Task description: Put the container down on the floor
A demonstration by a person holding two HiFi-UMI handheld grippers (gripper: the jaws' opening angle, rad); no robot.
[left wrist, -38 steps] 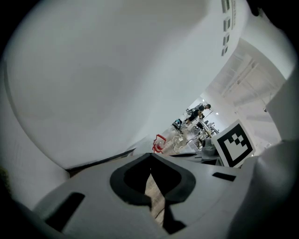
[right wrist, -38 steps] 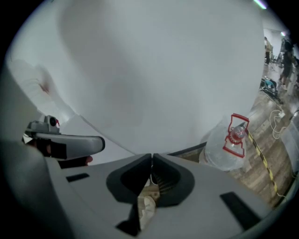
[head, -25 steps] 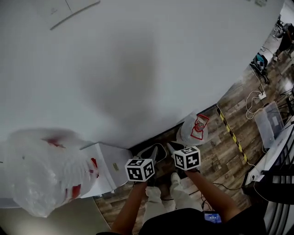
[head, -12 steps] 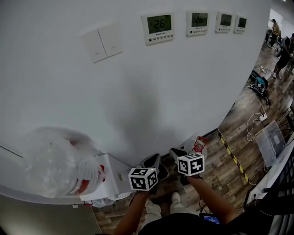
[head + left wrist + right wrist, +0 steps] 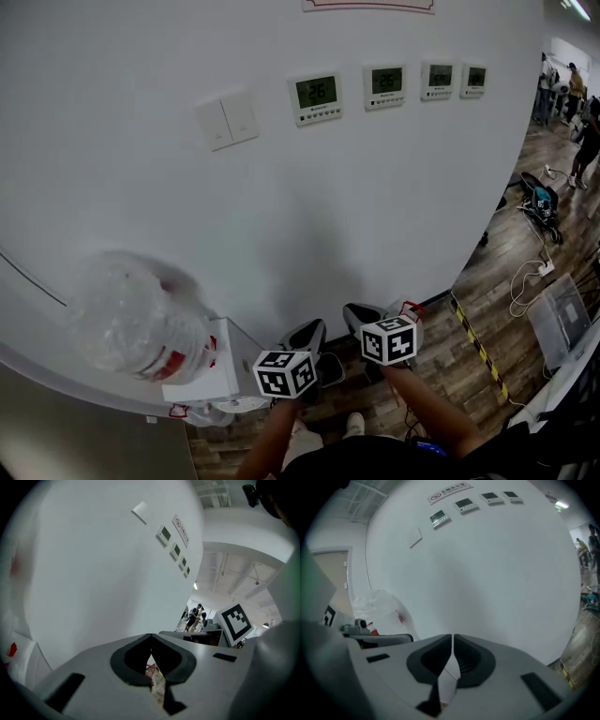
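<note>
One view, the head's, shows me the person's shoe [image 5: 354,425]; left gripper [image 5: 150,639] and right gripper [image 5: 453,639] jaws sit closed, pinching nothing.

Floor [image 5: 469,380]: wood-look planks, runs along base of white wall w/ dark skirting [image 5: 441,298]. Yellow/black tape strip [image 5: 480,349] stuck on it diagonally, near wall. White cables [image 5: 520,284] loop on planks just past the tape. Clear bin [image 5: 561,321] stands beside them at R edge of head view. Further back, dark/blue bag [image 5: 542,199] on floor; ppl [image 5: 574,89] standing well beyond. Lower L: white box [image 5: 214,375] against wall, pale plastic [image 5: 230,408] at its foot. Container [image 5: 410,307] by skirting, mostly hidden, only red/white edge shows; contact w/ floor can't be seen. Shoe [image 5: 354,425] on planks at bottom.
</note>
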